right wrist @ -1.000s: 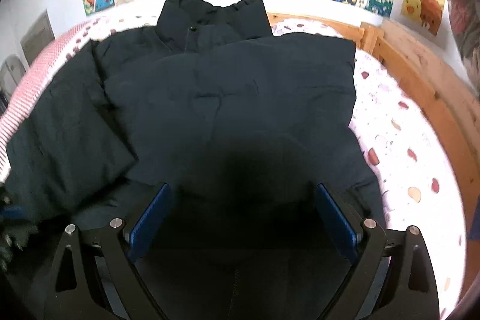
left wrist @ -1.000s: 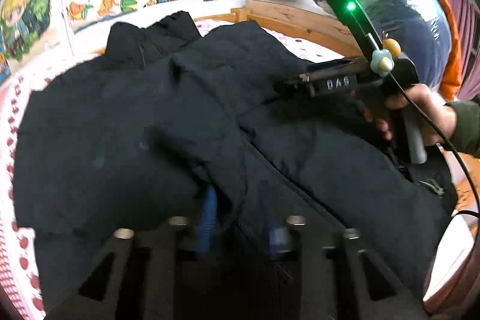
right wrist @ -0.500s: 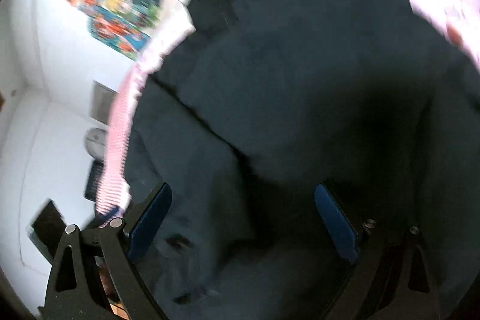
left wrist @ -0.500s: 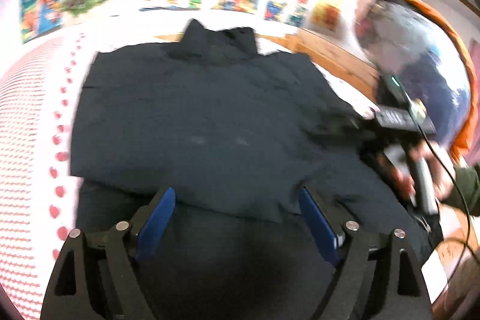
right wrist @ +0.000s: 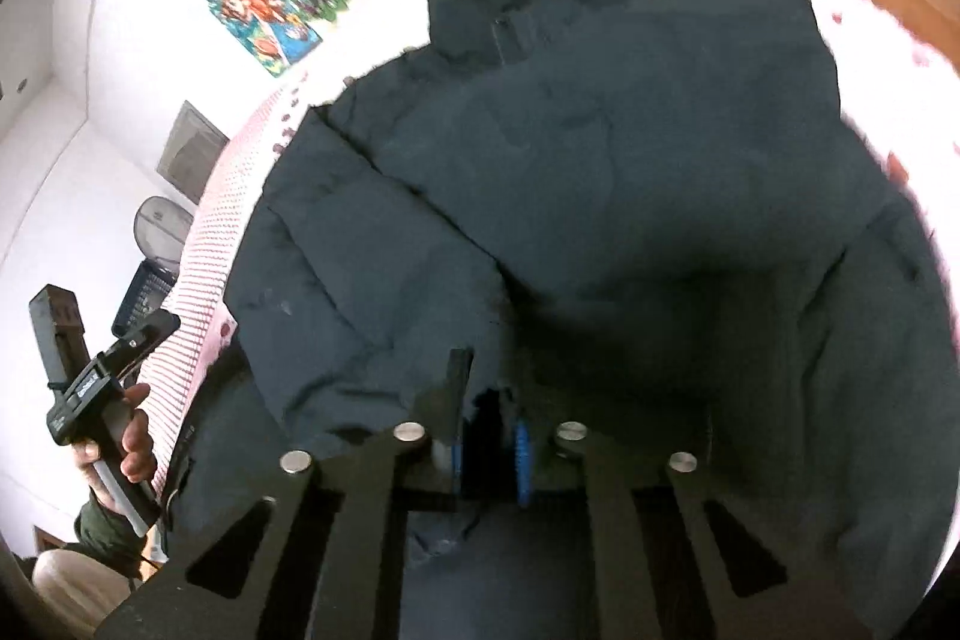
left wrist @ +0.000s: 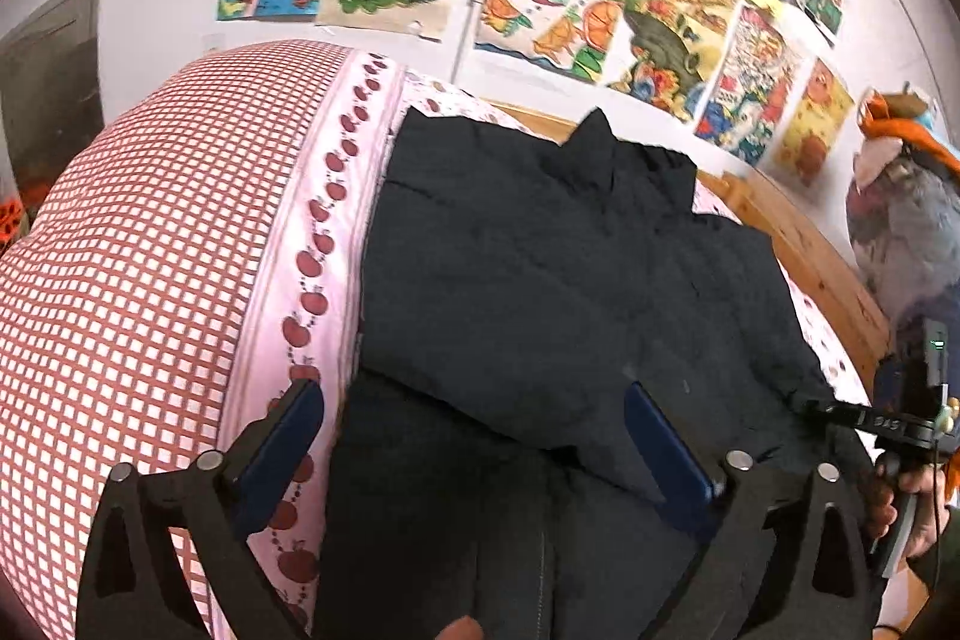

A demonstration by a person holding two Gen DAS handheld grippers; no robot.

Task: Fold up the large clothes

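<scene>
A large black padded jacket (left wrist: 540,292) lies spread on the bed, collar toward the wall, both sleeves folded in over its front. It also fills the right wrist view (right wrist: 600,172). My left gripper (left wrist: 474,436) is open and empty, held above the jacket's lower left part, its blue pads wide apart. My right gripper (right wrist: 489,451) is shut on a fold of the jacket's fabric near the lower hem. The right gripper also shows at the right edge of the left wrist view (left wrist: 810,407), at the jacket's right side.
The bed has a red-checked cover (left wrist: 132,244) with an apple-print border (left wrist: 312,268). A wooden bed frame (left wrist: 822,268) runs along the right. Posters (left wrist: 600,4) cover the wall. A person in an orange-trimmed coat (left wrist: 906,220) is at far right.
My left gripper has opened, let go of the jacket and swung left toward the bed's edge. My right gripper, open before, has closed on the jacket's fabric.
</scene>
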